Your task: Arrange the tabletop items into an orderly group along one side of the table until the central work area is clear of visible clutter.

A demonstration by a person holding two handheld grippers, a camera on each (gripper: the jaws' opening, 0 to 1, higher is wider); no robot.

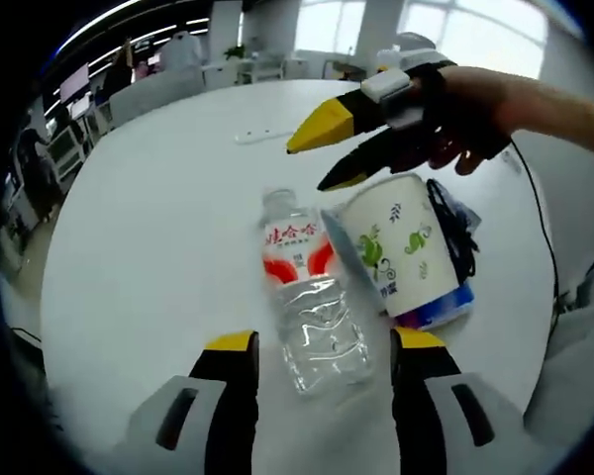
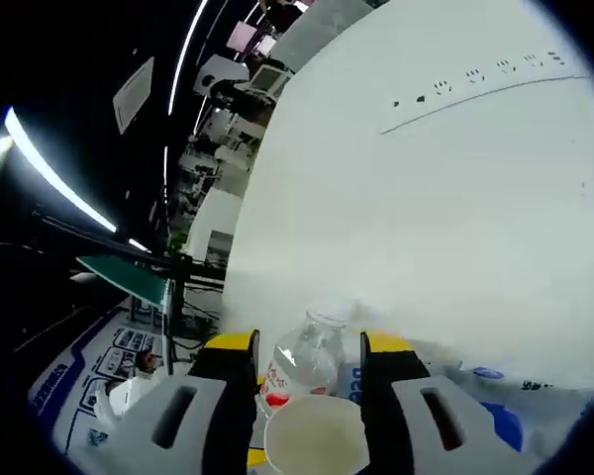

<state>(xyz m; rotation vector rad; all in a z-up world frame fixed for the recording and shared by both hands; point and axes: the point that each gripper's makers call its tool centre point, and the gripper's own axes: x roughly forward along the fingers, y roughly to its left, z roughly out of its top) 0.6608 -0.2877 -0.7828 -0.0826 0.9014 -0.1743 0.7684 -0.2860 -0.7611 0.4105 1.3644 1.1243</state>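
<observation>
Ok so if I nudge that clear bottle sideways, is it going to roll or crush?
The bottle lies on its side on the table, so a sideways push would probably roll it. Its clear wall looks thin and crinkled, with no cap visible, so it may be light and dent under the jaws. The cup beside it could stop a roll that way.

Colours on the table

I see a white table (image 1: 148,247). The bottle (image 1: 307,297) is clear with a red and white label. The paper cup (image 1: 406,247) is cream with green leaf prints and a blue band at its base. Both my grippers, left (image 1: 322,348) and right (image 1: 307,163), have yellow tips on black jaws. A white power strip (image 2: 485,84) lies farther off.
</observation>
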